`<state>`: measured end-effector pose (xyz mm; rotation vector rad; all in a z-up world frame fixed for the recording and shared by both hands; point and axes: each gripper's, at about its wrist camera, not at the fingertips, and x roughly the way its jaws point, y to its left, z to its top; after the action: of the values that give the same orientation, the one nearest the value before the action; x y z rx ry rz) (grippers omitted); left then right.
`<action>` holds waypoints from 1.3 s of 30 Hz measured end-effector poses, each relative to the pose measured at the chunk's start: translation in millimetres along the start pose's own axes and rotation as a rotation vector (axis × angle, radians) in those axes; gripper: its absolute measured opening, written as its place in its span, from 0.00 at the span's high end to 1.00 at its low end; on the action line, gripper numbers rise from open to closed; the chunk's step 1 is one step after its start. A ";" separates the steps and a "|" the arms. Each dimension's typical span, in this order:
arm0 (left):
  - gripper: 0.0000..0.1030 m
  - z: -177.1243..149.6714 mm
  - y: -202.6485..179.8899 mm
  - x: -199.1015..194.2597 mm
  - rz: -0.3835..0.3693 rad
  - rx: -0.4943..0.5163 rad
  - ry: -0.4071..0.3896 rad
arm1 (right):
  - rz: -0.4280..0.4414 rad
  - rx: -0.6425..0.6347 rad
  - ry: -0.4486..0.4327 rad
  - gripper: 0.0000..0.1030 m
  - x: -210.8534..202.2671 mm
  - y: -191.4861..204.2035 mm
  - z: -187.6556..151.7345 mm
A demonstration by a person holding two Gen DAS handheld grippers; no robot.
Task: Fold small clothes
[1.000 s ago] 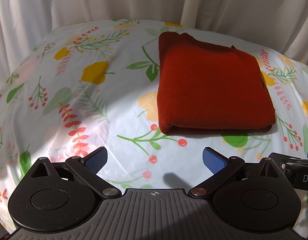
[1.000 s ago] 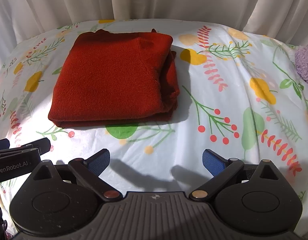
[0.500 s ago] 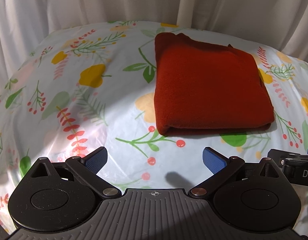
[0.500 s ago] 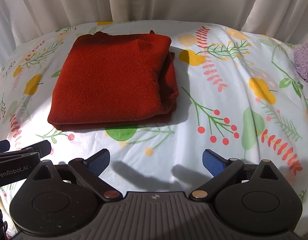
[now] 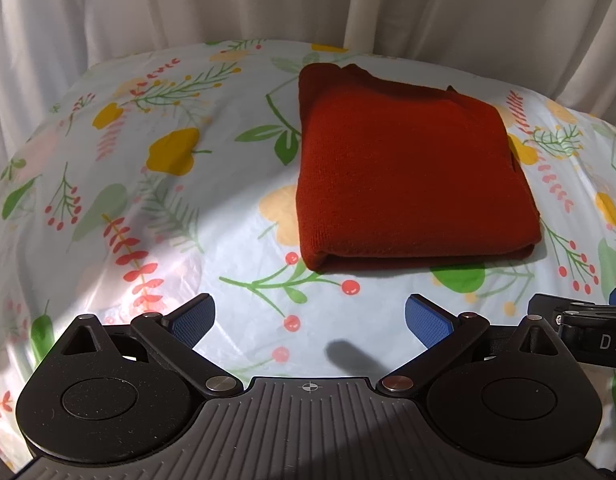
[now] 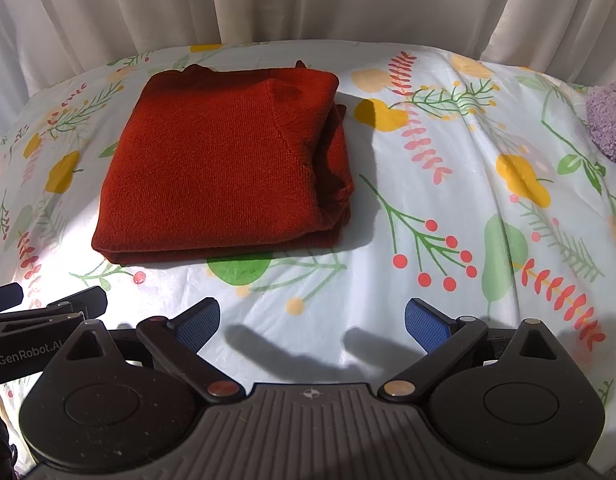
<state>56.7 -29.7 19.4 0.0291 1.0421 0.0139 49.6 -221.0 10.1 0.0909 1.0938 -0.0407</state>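
White pleated curtains [image 5: 187, 8] hang behind our work surface, a smooth floral-print sheet [image 5: 107, 200] scattered with leaves and berries. On it lies the rust-red knit sweater [image 5: 408, 176], folded into a thick, soft-edged rectangle, its layered edges showing on the right in our right wrist view [image 6: 227, 168]. We hold the left gripper [image 5: 308, 316] and the right gripper [image 6: 312, 316] side by side, low over the sheet and short of the sweater, both spread wide and empty, blue textured pads [image 5: 426, 320] apart. A fuzzy lilac item [image 6: 608, 120] sits at the far right.
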 end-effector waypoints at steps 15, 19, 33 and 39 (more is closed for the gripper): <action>0.00 0.2 -1.0 2.4 -0.011 0.013 0.010 | 0.001 0.005 -0.003 0.04 -0.2 -0.1 0.6; 0.00 0.2 -1.2 2.1 -0.019 0.010 0.009 | 0.000 0.006 -0.003 0.04 -0.2 0.2 0.5; 0.00 -1.7 -0.7 4.4 -0.017 0.024 0.009 | -0.001 0.003 0.000 0.04 0.3 0.7 0.4; 0.00 -1.4 -2.2 2.4 -0.027 0.041 0.000 | -0.004 0.004 0.000 0.04 0.7 1.0 0.5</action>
<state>56.7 -31.8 16.5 0.0521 1.0431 -0.0323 50.5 -220.0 9.8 0.0924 1.0939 -0.0471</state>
